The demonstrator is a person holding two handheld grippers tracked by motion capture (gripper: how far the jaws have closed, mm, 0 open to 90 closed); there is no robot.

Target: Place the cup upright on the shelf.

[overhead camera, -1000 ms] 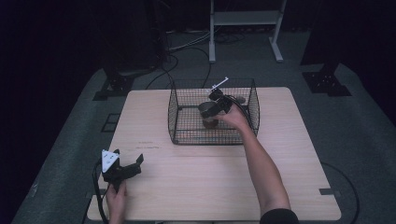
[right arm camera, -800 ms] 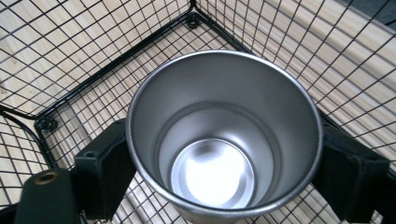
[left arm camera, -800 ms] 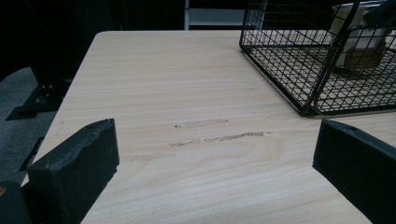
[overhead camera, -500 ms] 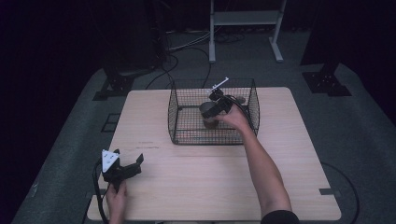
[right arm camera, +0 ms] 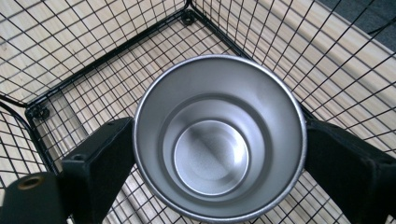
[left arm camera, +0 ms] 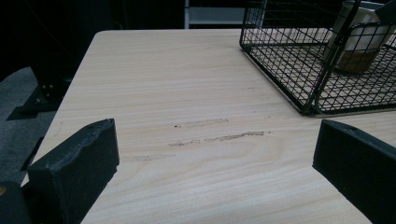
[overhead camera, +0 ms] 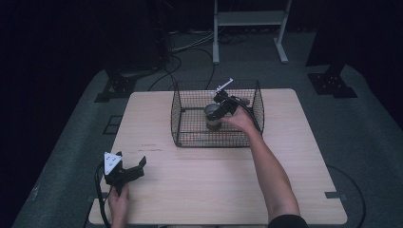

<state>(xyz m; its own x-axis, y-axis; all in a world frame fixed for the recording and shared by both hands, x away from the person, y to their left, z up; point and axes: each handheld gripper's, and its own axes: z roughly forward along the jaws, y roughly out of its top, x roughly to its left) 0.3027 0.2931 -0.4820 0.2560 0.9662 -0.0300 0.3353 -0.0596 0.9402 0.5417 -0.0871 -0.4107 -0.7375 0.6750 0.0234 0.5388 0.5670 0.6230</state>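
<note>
Steel, plain and brushed, makes up the round open-topped cup (right arm camera: 218,137) that stands upright on the floor of the black wire-mesh basket (overhead camera: 190,118), a little toward the basket's far right part as the high view has it. Its long axis runs straight up, mouth open to the right gripper's camera, and the inside looks empty.

Around the cup sits the right gripper (overhead camera: 222,105), reaching down into the basket from above. In the right gripper view its two black jaws stand one on each side of the cup's wall, just under the rim, and both look to be pressed against the metal; they appear clamped on it. The cup therefore lies directly between the jaws, with its axis roughly along the camera's line of sight, so any lift out of the basket would probably have to go straight up past the wire walls.

Outside the basket, the pale wooden table (overhead camera: 294,190) carries a few faint scuff marks (left arm camera: 219,136) on the near-left side of the basket. Well away from the basket, at the table's near-left corner, the left gripper (overhead camera: 127,172) rests low with its jaws spread wide and nothing between them. The right hand (overhead camera: 242,119) is plainly the nearer one to the cup.
</note>
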